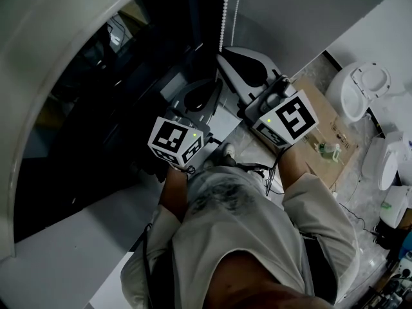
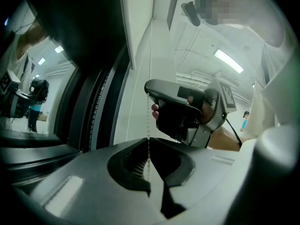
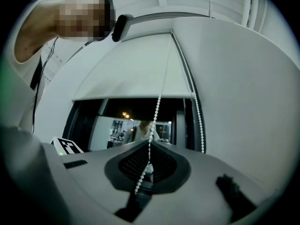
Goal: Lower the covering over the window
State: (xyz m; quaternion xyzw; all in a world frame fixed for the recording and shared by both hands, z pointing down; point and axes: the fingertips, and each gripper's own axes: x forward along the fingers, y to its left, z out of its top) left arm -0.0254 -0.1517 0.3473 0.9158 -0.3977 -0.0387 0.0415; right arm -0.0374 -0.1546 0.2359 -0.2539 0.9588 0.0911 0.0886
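Roller blind (image 3: 131, 74) hangs partly down; the window glass (image 3: 117, 108) below it is uncovered. Its bead chain (image 3: 157, 109) is clenched by both the right hand-held gripper (image 3: 150, 143) and the left hand-held gripper (image 2: 149, 142), 1 strand of 2. Risks: the thin chain slipping through the grip, or the wrong strand being pulled and raising the blind. No legible writing.

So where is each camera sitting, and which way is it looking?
Left gripper view: on the left gripper, facing the right gripper and its hand.
Right gripper view: on the right gripper, looking up at the white roller blind; pale shirt shows.
Head view: on the head, looking steeply down at both grippers and shirt.
Shared by all: white bead chain.
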